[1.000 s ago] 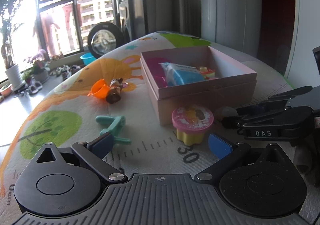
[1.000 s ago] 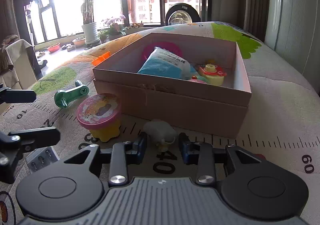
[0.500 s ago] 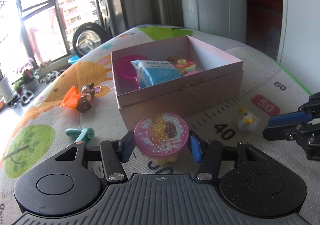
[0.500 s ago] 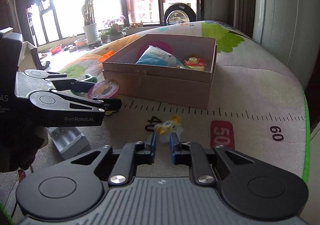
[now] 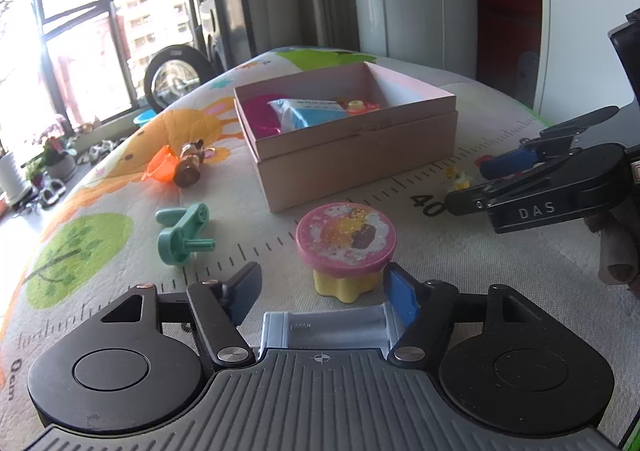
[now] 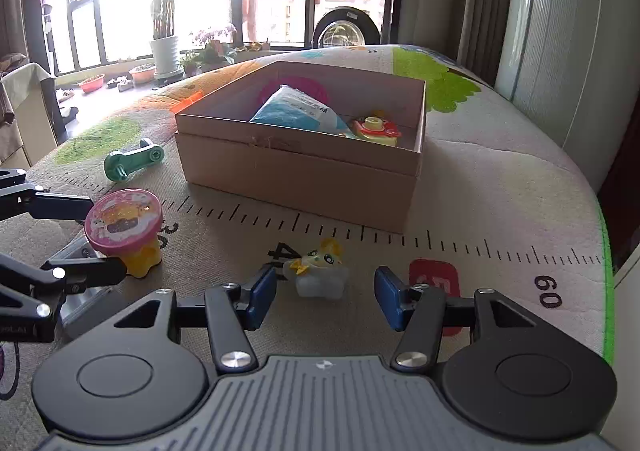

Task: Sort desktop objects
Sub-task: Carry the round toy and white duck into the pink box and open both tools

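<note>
A pink cardboard box (image 5: 352,149) (image 6: 304,171) stands open on the mat, holding a blue packet (image 6: 296,113), a pink dish and a small red-yellow toy (image 6: 376,129). My left gripper (image 5: 322,283) is open, its pads on either side of a pink-lidded yellow cup (image 5: 346,243) (image 6: 126,231) that stands on the mat. My right gripper (image 6: 324,295) is open around a small white and yellow animal figure (image 6: 318,271) (image 5: 460,179) lying on the mat, not touching it.
A teal plastic crank (image 5: 182,231) (image 6: 132,161) lies left of the box. An orange piece and a brown figure (image 5: 182,167) lie farther back. A pale blue battery holder (image 5: 328,331) lies under my left gripper. The mat's green edge (image 6: 606,291) is at right.
My left gripper has opened wide off the pink-lidded cup and pulled back a little. My right gripper has opened from nearly shut, now straddling the small animal figure.
</note>
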A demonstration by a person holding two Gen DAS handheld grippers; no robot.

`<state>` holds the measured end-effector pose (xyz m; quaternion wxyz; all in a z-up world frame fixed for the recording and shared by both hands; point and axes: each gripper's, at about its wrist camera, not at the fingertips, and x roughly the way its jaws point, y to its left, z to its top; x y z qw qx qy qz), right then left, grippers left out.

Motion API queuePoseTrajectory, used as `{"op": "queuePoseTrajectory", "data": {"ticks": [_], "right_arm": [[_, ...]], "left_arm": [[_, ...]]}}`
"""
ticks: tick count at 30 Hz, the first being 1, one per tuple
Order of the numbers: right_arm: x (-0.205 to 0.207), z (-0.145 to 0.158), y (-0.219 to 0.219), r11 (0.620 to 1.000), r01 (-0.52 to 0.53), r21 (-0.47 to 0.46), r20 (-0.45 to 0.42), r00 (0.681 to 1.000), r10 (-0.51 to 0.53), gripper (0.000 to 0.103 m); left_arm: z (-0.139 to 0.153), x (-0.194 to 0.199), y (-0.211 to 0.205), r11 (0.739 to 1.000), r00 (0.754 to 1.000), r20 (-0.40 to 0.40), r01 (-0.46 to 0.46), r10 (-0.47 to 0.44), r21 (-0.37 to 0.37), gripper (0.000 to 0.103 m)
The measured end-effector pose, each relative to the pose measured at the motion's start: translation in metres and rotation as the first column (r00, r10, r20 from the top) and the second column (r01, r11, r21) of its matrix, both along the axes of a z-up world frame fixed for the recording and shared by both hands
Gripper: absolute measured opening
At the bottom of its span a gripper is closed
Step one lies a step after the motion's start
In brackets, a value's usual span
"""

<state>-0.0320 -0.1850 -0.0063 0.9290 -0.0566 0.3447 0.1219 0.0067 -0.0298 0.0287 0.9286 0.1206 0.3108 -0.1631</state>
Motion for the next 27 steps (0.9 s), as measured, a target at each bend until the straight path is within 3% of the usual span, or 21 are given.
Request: {"op": "queuePoseTrajectory", "data": {"ticks": [3, 5, 8, 10, 12, 15, 20, 24, 26, 27], "right_arm": [[0.005, -0.003, 0.004, 1.0, -0.005, 0.006, -0.012, 1.0, 0.006, 0.051], [0.005, -0.003, 0.006, 1.0, -0.01, 0.007, -0.021, 1.0, 0.011, 0.038], [0.001, -0.002, 0.004, 1.0, -0.015, 0.003, -0.027, 1.0, 0.015, 0.038], [-0.005, 0.0, 0.001, 1.0, -0.024, -0.001, -0.035, 0.999, 0.024, 0.038], [-0.014, 0.005, -0.004, 0.999, -0.045, 0.014, -0.051, 0.998, 0.045, 0.038], [-0.033, 0.025, -0.015, 0.994, -0.078, 0.071, -0.054, 0.995, 0.082, 0.038], [-0.061, 0.092, -0.037, 0.985, -0.103, 0.138, 0.111, 0.99, 0.088, 0.038], [-0.062, 0.132, -0.046, 0.988, -0.079, 0.134, 0.241, 0.969, 0.045, 0.038], [-0.052, 0.141, -0.047, 0.988, -0.068, 0.14, 0.26, 0.965, 0.029, 0.038], [-0.048, 0.143, -0.047, 0.988, -0.061, 0.141, 0.262, 0.965, 0.023, 0.038]], "left_arm": [[-0.003, 0.008, -0.005, 1.0, 1.0, -0.011, 0.004, -0.004, 0.0, 0.082], [-0.005, 0.015, -0.009, 1.0, 1.0, -0.018, 0.003, -0.003, -0.005, 0.083], [-0.006, 0.023, -0.015, 1.0, 1.0, -0.023, 0.004, -0.004, -0.006, 0.082], [-0.007, 0.025, -0.017, 1.0, 1.0, -0.021, 0.009, -0.009, 0.001, 0.077], [-0.006, 0.022, -0.018, 1.0, 1.0, -0.017, 0.015, -0.014, 0.014, 0.061], [0.004, 0.008, -0.015, 0.999, 0.999, 0.009, 0.038, -0.038, 0.013, 0.061], [0.067, -0.002, -0.003, 0.995, 0.986, 0.157, 0.071, -0.06, -0.066, 0.06], [0.107, 0.031, -0.012, 0.997, 0.958, 0.285, 0.06, -0.045, -0.045, 0.061], [0.115, 0.06, -0.021, 0.996, 0.958, 0.282, 0.07, -0.05, -0.062, 0.062], [0.115, 0.075, -0.024, 0.994, 0.963, 0.265, 0.078, -0.054, -0.078, 0.07]]}}
